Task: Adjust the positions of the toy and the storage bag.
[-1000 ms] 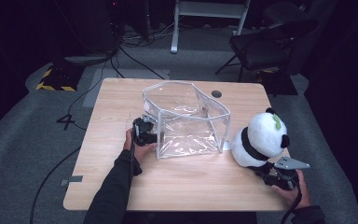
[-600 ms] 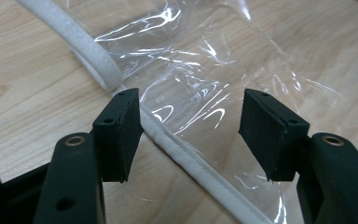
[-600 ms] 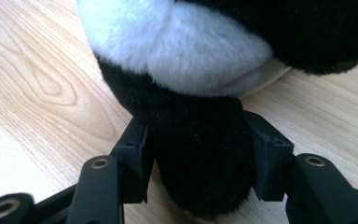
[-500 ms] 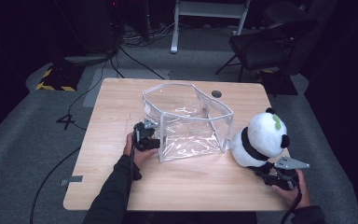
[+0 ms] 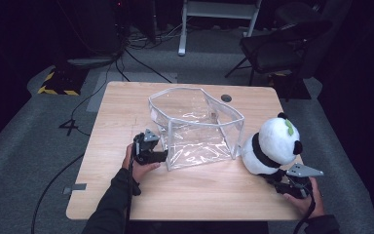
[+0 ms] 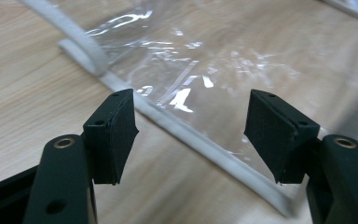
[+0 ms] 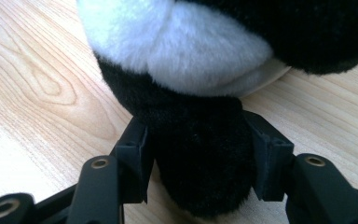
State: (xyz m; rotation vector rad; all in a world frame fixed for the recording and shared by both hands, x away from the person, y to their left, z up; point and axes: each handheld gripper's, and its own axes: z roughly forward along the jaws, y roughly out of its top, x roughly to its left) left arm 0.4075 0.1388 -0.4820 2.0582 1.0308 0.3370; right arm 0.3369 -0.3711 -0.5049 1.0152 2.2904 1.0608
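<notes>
Holding the panda toy (image 5: 272,146) at the lower right of the table (image 5: 126,102), right gripper (image 5: 292,184) squeezing tight on its black leg. Sitting just left of it, the clear bag (image 5: 195,129). Left gripper (image 5: 161,155), jaws just opening with nothing between, hovering by the bag's lower left edge.

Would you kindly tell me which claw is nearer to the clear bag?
Left. The left claw sits open at the clear bag's near corner; the right claw grips the panda toy beside it.
</notes>
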